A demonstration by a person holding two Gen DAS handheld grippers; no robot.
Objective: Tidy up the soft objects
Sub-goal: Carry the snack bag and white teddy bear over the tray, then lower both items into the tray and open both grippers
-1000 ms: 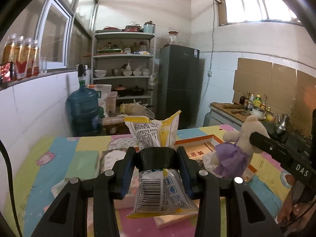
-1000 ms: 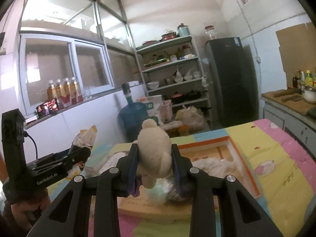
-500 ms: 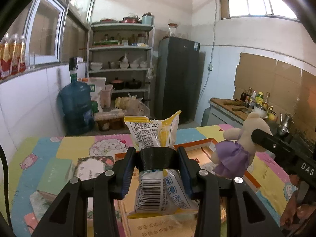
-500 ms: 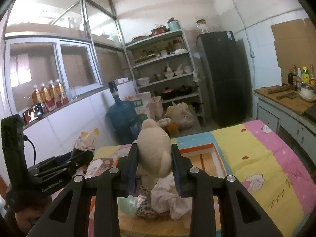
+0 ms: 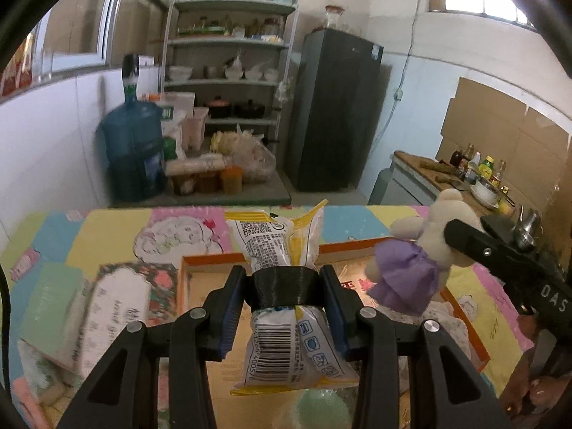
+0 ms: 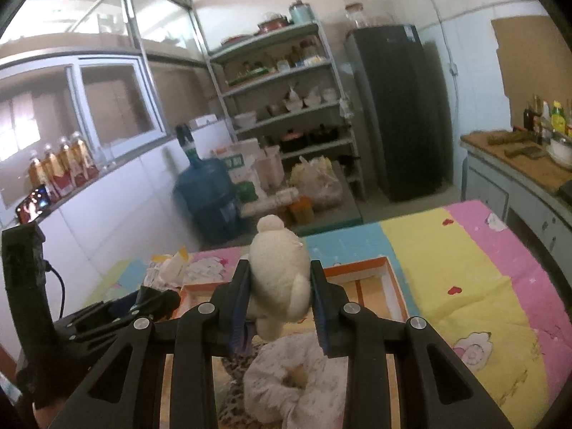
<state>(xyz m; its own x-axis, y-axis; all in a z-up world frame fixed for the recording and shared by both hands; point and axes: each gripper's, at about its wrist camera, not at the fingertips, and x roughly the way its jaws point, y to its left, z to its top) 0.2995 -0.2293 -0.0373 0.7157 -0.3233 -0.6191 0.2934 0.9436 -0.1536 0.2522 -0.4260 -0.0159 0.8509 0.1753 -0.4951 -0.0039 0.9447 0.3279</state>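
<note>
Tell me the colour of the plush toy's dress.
Purple. The plush toy wears it around its lower body; it shows best in the left wrist view.

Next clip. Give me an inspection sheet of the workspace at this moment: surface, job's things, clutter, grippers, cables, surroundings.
Surface: table under a colourful cartoon cloth.
Job's things: snack packet, plush toy in a purple dress, orange-rimmed box below them, floral fabric bundle inside it.
Clutter: tissue packs beside the box.
Grippers: left gripper shut on the packet; right gripper shut on the plush toy.
Cables: black cable on the left gripper's handle.
Surroundings: water jug, shelving, fridge.
</note>
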